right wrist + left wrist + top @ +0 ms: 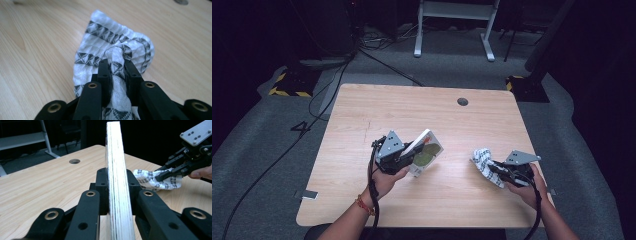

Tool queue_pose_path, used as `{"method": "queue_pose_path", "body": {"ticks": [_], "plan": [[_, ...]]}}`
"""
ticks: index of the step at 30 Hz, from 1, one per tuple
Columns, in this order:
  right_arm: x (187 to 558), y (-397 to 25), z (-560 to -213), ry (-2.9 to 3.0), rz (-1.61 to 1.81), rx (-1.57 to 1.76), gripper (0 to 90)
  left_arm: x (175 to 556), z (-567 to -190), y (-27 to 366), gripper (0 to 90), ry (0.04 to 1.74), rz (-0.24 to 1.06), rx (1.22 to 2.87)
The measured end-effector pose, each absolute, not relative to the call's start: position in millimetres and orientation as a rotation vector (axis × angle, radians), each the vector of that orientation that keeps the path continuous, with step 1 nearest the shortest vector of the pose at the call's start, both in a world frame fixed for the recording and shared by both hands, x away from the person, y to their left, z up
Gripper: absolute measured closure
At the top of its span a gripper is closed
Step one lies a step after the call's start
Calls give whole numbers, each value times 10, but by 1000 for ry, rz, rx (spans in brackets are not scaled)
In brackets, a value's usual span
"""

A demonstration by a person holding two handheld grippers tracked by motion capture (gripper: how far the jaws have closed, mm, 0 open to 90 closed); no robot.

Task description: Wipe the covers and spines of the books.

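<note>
My left claw [117, 195] is clamped on the thin board [115, 170] by its edge, so it could pivot or slip. My right claw [117, 72] pinches only a fold of cloth [112, 45], which may pull free over the table [362, 115].

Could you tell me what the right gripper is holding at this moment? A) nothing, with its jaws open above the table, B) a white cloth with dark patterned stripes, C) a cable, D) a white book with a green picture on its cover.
B: the right gripper has its jaws pinched on a bunched fold of the white cloth with dark patterned stripes.

No legible text; book [426, 150] cover print too small.
</note>
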State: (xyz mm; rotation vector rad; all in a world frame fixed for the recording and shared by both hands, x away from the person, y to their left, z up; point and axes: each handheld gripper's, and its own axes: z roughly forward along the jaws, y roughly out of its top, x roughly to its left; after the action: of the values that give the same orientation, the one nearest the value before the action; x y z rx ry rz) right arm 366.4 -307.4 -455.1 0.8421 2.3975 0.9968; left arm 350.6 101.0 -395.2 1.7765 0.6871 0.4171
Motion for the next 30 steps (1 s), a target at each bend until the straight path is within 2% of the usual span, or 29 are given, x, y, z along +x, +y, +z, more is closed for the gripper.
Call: {"method": "queue_pose_path", "body": {"ticks": [19, 24, 30], "plan": [[3671, -3033, -4736, 2488, 959, 825, 751, 3672, -4050, 1164, 779, 742, 374, 1736], [3666, -3019, -4748, 2489, 978, 819, 739, 3721, -4068, 1247, 762, 757, 404, 1740], [3672, -3011, -4800, 2455, 1012, 805, 724, 3808, -4121, 1376, 744, 825, 376, 1707]]}}
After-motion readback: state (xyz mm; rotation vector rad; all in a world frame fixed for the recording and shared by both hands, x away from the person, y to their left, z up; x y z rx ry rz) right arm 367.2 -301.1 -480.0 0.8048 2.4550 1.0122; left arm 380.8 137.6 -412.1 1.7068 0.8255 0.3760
